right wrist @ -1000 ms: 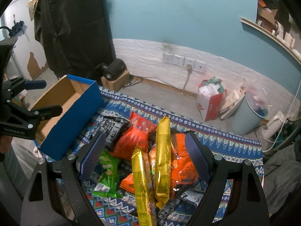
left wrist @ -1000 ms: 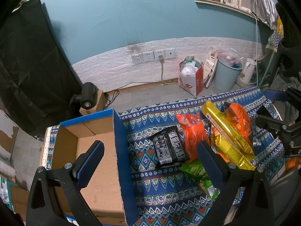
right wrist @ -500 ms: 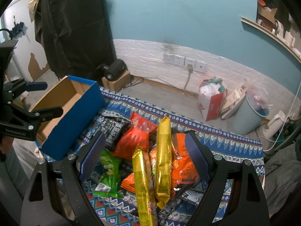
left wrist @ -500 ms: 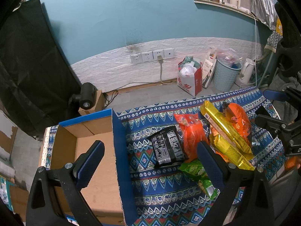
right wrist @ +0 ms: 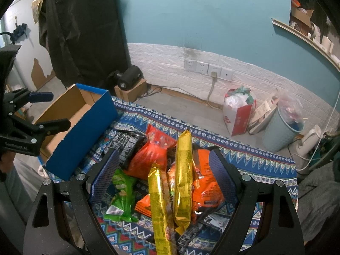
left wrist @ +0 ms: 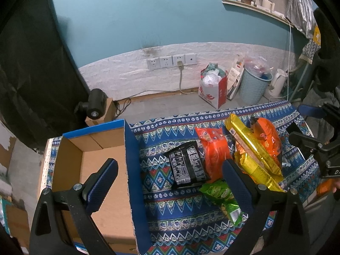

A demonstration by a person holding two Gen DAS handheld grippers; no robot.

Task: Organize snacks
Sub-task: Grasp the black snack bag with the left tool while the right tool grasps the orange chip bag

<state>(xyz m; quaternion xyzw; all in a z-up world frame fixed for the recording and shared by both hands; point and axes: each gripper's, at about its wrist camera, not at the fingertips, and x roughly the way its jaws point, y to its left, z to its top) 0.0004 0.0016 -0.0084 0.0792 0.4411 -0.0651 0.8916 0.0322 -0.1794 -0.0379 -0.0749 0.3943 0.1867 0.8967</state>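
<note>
A pile of snack packs lies on a patterned cloth (left wrist: 178, 208): a black pack (left wrist: 188, 166), an orange-red bag (left wrist: 214, 150), gold packs (left wrist: 252, 150), an orange bag (left wrist: 267, 136) and a green bag (left wrist: 221, 195). An empty cardboard box with blue outer walls (left wrist: 129, 159) stands to the left. My left gripper (left wrist: 170, 182) is open and empty above the box's right wall. My right gripper (right wrist: 163, 176) is open and empty over the pile, above the gold packs (right wrist: 183, 170), the orange-red bag (right wrist: 153, 155) and the green bag (right wrist: 123, 193). The box (right wrist: 80, 140) shows at its left.
Beyond the table's far edge are a red-and-white bag (left wrist: 212, 89), a pale blue bin (left wrist: 255, 87), a white kettle (left wrist: 278, 82) and a black device on a small box (left wrist: 95, 106). A black curtain (left wrist: 31, 74) hangs at left. The other gripper (left wrist: 316, 146) shows at right.
Almost nothing: both views have shifted very slightly. Both grippers remain open and the snacks have not moved.
</note>
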